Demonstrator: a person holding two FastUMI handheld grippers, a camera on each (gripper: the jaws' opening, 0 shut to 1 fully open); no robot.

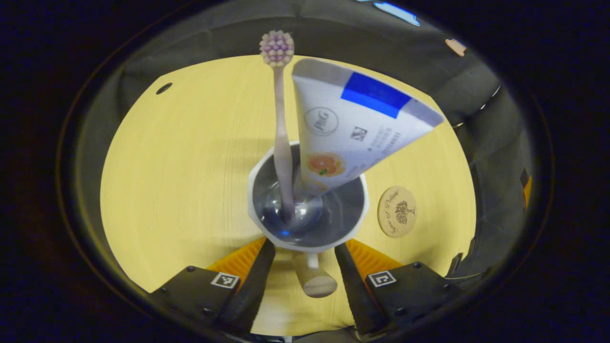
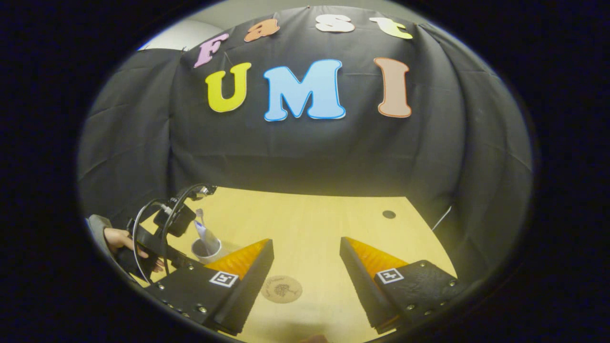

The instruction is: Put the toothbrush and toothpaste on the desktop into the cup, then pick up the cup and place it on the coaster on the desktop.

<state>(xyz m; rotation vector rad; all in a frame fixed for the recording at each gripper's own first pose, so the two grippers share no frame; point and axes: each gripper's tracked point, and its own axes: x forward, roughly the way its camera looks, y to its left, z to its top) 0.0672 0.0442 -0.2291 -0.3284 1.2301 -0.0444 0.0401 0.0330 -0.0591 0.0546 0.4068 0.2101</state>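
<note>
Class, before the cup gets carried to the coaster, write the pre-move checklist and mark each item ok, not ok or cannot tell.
1. Toothbrush stands in the cup: ok.
2. Toothpaste in the cup, leaning: ok.
3. Left claw has its fingers either side of the cup's handle, not closed on it: not ok.
4. Coaster bare, beside the cup: ok.
5. Right claw open, holding nothing, above the coaster: ok for now, though it may be in the way.
6. Whether the cup's contents will stay put when lifted: cannot tell.
</note>
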